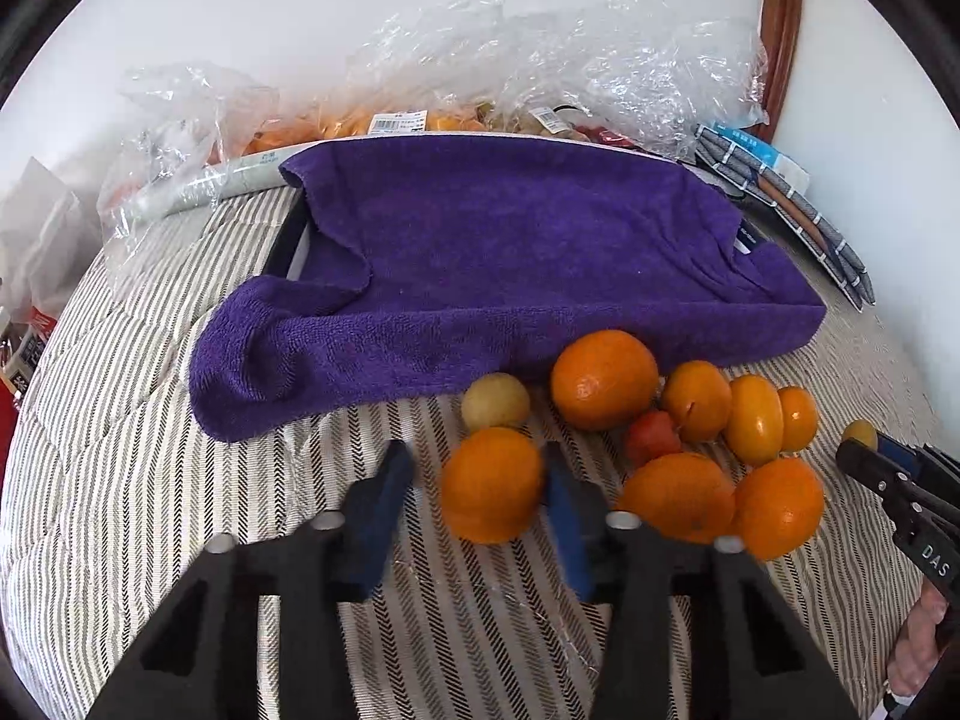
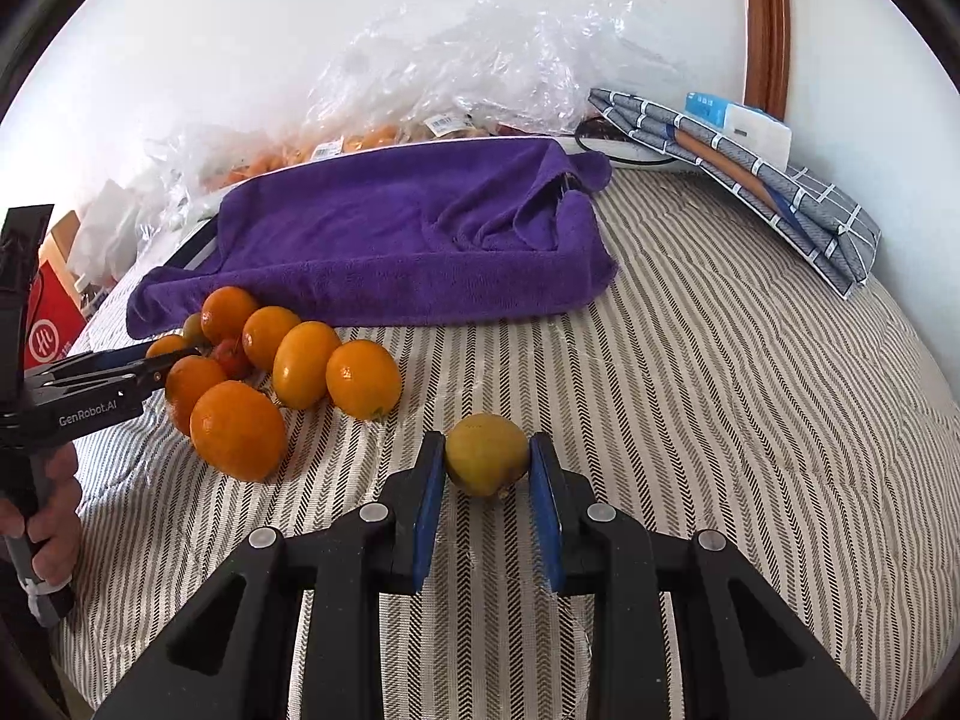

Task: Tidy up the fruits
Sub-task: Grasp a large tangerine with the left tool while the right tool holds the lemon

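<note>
A heap of oranges (image 1: 603, 378) and smaller fruits lies on the striped cloth in front of a purple towel (image 1: 510, 252). My left gripper (image 1: 477, 489) is open with its blue pads on both sides of one orange (image 1: 492, 483); the right pad touches it, the left pad stands apart. My right gripper (image 2: 486, 462) is shut on a yellow lemon-like fruit (image 2: 486, 453), apart from the heap (image 2: 282, 366), just above or on the cloth. The left gripper also shows in the right wrist view (image 2: 138, 369), reaching into the heap. The right gripper with its fruit shows at the left wrist view's right edge (image 1: 870, 444).
The purple towel covers a tray or box (image 2: 198, 249). Clear plastic bags (image 1: 540, 78) with more fruit lie behind it. A folded checked cloth (image 2: 750, 180) and a white-blue pack (image 2: 744, 123) lie at the back right. A red box (image 2: 51, 324) stands at the left.
</note>
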A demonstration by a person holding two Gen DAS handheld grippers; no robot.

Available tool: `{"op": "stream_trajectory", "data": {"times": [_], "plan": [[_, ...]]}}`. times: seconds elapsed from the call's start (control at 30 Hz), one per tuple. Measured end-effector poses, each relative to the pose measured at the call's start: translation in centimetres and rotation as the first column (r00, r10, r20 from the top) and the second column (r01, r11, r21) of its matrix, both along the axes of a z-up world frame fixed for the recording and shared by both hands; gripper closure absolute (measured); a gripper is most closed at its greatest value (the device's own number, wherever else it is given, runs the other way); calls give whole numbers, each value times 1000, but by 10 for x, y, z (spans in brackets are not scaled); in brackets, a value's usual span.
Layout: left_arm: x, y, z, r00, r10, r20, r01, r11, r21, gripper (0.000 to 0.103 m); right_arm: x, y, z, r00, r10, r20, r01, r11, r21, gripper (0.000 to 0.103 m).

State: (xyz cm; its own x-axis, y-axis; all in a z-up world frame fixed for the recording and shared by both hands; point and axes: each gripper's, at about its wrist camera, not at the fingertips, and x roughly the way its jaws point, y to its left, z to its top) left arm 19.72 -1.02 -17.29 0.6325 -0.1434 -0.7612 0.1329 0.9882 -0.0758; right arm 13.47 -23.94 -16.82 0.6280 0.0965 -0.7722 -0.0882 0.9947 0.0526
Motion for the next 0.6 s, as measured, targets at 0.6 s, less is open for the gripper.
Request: {"op": "stream_trajectory", "data": {"times": [0.6], "plan": [[-20, 49, 13, 978, 175, 114, -144, 961, -238, 73, -8, 6, 7, 997, 58, 53, -59, 998, 6, 75]]}}
